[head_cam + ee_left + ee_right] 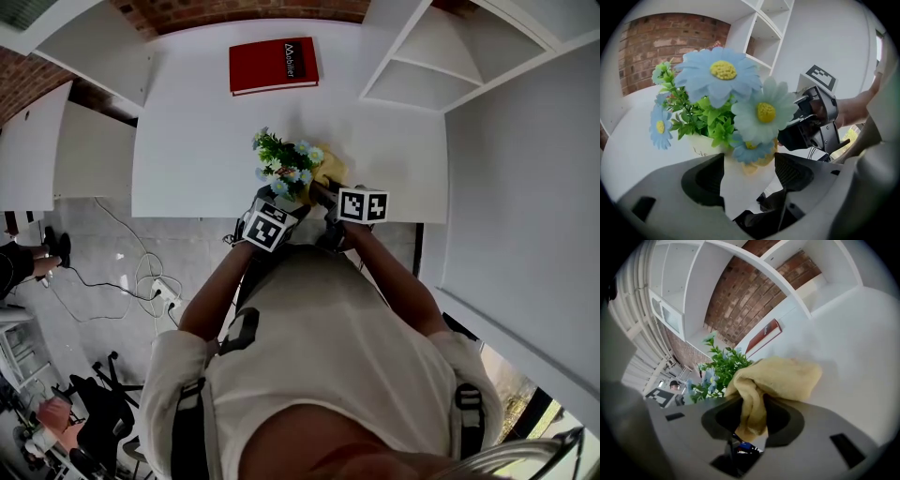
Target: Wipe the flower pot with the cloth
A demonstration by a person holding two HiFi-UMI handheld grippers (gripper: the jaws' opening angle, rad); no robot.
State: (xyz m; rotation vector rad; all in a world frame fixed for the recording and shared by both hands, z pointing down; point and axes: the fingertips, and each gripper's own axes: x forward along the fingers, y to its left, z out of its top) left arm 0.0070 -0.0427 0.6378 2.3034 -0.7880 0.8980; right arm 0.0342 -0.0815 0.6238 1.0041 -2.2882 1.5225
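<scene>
The flower pot [704, 146] is a small cream pot with green leaves and pale blue daisies [286, 167], standing near the white table's front edge. My left gripper [750, 163] reaches in from the front with its jaws wide apart at the pot's foot. The left jaw hides the pot's lower part, so contact is unclear. My right gripper [752, 401] is shut on a bunched yellow cloth [780, 376]. It holds the cloth [330, 174] against the plant's right side. In the left gripper view the cloth [760, 162] peeks out under a flower.
A red book [273, 65] lies at the back of the table [187, 141]. White shelves [441, 56] rise at the back right, against a brick wall. The table's front edge runs just under both grippers. Cables and a power strip [161, 298] lie on the floor at the left.
</scene>
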